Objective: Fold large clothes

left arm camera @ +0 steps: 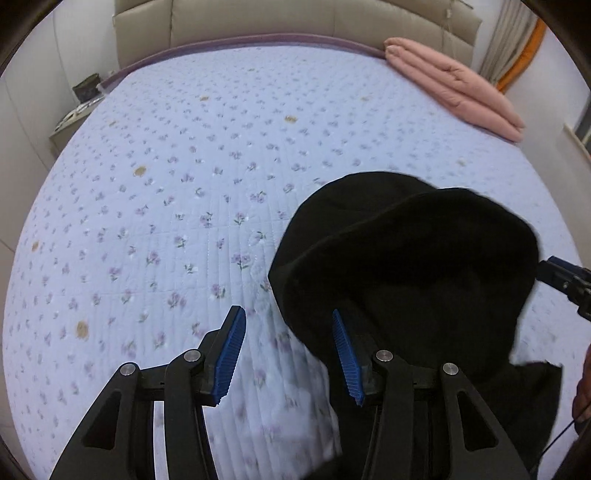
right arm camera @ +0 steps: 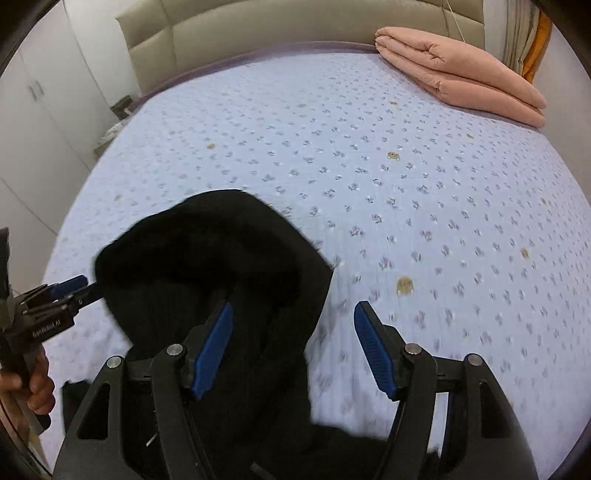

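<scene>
A black garment (left arm camera: 406, 266) lies bunched on the near part of the bed, between my two grippers; in the right wrist view it (right arm camera: 221, 266) fills the lower left. My left gripper (left arm camera: 288, 325) is open and empty, its right finger at the garment's left edge. My right gripper (right arm camera: 295, 325) is open and empty, its left finger over the garment's right part. In the right wrist view the left gripper (right arm camera: 79, 286) appears from the side at the garment's left edge. The right gripper's tip (left arm camera: 554, 269) shows at the garment's right edge in the left wrist view.
The bed (left arm camera: 184, 184) has a light blue quilted cover with small flowers. A folded pink duvet (left arm camera: 454, 88) lies at the far right corner, by a beige headboard (left arm camera: 295, 22). A bedside table (left arm camera: 70, 122) and white wardrobes (right arm camera: 48, 103) stand left.
</scene>
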